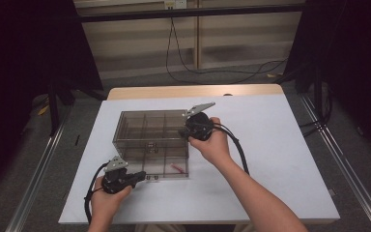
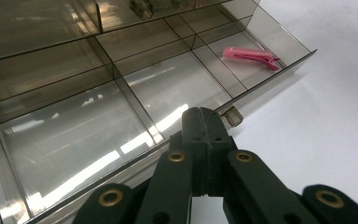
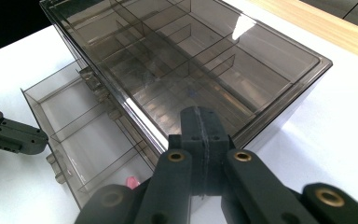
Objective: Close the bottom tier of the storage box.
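A smoky plastic drawer cabinet [image 1: 150, 126] sits mid-worktop [image 1: 280, 145], its bottom drawer [image 1: 166, 170] pulled out toward the near side. A pink hair clip [image 2: 251, 55] lies in the drawer's right compartment. The left gripper [image 1: 137, 178] is held at the drawer's front edge, jaws pressed together. The right gripper [image 1: 186, 133], jaws likewise closed, is braced on the cabinet's right top edge. If the drawer is being moved, the cabinet should be steadied and the drawer kept square.
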Demonstrator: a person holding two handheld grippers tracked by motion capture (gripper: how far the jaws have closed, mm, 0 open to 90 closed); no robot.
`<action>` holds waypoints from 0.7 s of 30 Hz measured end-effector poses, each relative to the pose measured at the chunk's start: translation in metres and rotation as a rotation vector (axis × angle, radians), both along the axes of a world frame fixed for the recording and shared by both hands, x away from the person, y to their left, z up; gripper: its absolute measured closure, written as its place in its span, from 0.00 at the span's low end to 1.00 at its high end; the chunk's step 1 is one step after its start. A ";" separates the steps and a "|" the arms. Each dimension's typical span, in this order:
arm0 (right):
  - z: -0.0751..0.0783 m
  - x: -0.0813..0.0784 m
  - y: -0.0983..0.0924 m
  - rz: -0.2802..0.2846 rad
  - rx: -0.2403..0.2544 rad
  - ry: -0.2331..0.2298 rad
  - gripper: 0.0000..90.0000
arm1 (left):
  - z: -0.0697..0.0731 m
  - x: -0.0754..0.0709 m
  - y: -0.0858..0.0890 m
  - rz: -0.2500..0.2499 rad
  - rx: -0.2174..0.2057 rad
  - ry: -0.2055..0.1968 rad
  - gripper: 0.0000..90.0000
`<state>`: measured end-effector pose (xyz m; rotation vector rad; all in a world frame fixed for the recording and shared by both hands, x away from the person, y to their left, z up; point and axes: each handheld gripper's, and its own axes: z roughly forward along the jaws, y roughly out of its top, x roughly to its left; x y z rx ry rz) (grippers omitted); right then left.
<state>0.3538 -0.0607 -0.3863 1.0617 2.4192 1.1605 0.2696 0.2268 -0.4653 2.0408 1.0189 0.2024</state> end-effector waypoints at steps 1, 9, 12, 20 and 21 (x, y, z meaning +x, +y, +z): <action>0.000 0.000 0.000 0.000 -0.001 0.001 1.00 | 0.000 0.000 0.000 0.000 0.003 0.000 1.00; 0.000 0.000 0.000 -0.002 0.001 0.002 1.00 | -0.002 -0.001 -0.005 -0.013 -0.002 0.014 1.00; 0.000 0.001 0.000 -0.002 0.002 0.001 1.00 | -0.002 -0.001 -0.006 -0.010 0.000 0.014 1.00; 0.000 0.001 0.000 -0.006 0.001 -0.001 1.00 | -0.003 0.000 -0.007 -0.005 0.000 0.005 1.00; 0.000 0.001 0.000 -0.007 0.001 0.000 1.00 | -0.003 0.000 -0.007 -0.007 -0.003 0.006 1.00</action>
